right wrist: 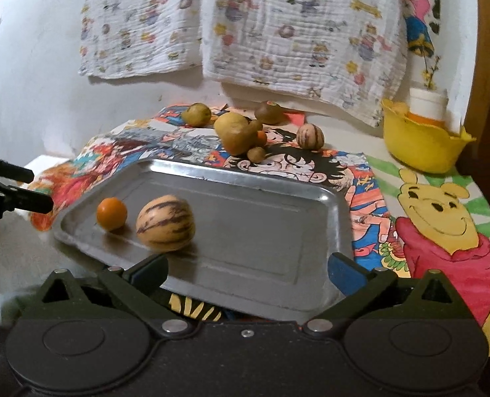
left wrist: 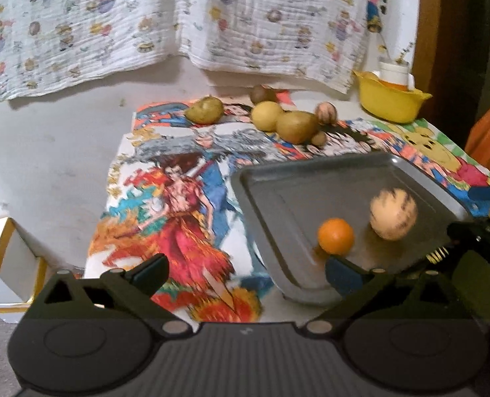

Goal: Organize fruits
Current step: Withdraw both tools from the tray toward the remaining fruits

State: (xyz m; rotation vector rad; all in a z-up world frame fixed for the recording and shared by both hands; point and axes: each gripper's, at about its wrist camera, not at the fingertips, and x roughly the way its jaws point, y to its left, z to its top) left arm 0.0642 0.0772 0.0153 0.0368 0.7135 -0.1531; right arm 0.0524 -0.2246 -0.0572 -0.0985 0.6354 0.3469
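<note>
- Left wrist view: the left tongs stand spread wide with nothing between them, over a bench of pale, scuffed surface. A bright cartoon-print cloth covers most of it. A metal tray lies toward the near right edge, holding a small orange fruit and a striped cream fruit. Greenish-brown fruits cluster near the far edge, a yellow bowl at the far right corner.
- Right wrist view: the right tongs are likewise spread and empty, above the tray's near rim. A white printed towel hangs on the wall behind the bench.
</note>
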